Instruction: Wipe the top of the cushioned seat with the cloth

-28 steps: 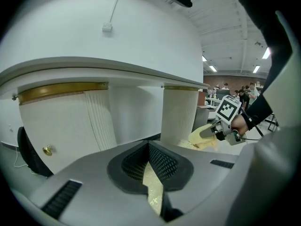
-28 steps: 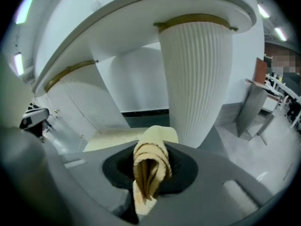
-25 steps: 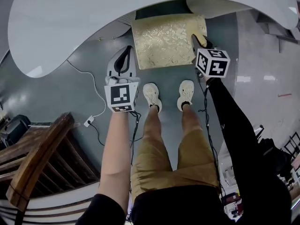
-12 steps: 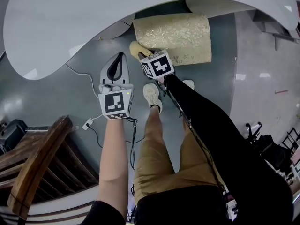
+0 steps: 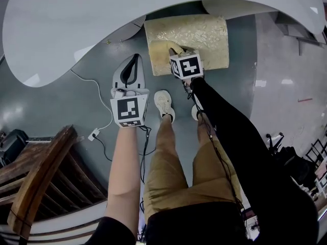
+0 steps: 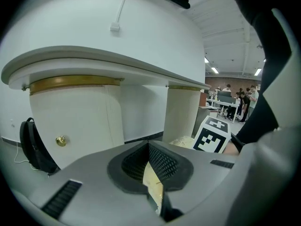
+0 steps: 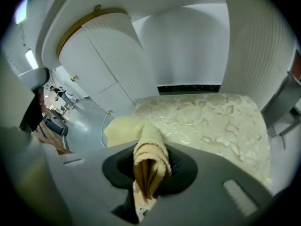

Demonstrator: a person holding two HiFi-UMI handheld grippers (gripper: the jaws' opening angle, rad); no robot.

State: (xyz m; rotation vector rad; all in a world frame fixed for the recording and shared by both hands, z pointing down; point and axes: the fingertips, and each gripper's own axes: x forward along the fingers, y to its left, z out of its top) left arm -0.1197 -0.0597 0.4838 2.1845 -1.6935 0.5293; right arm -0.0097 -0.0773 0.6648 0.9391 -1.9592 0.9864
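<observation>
The cushioned seat (image 5: 196, 32) is a gold, leaf-patterned block under the white counter; in the right gripper view its top (image 7: 207, 121) fills the middle. My right gripper (image 5: 173, 52) is shut on a bunched yellow cloth (image 5: 159, 48), which lies on the seat's front left part. That cloth (image 7: 148, 149) is pinched between the jaws of the right gripper (image 7: 150, 166), and its free end spreads toward the seat's left edge. The left gripper (image 5: 132, 68) hangs over the grey floor left of the seat. Its jaws (image 6: 153, 182) stand together with nothing held.
A curved white counter (image 5: 102, 14) overhangs the seat's far side, on white ribbed pillars (image 7: 113, 65). A white cable with a plug (image 5: 97, 131) lies on the floor at left. Wooden furniture (image 5: 41, 177) stands at lower left. The person's shoes (image 5: 164, 103) are just before the seat.
The right gripper carried the cloth from the seat's right front corner leftward past its left front corner, then back a little onto the front left part. The left gripper hardly moved.
</observation>
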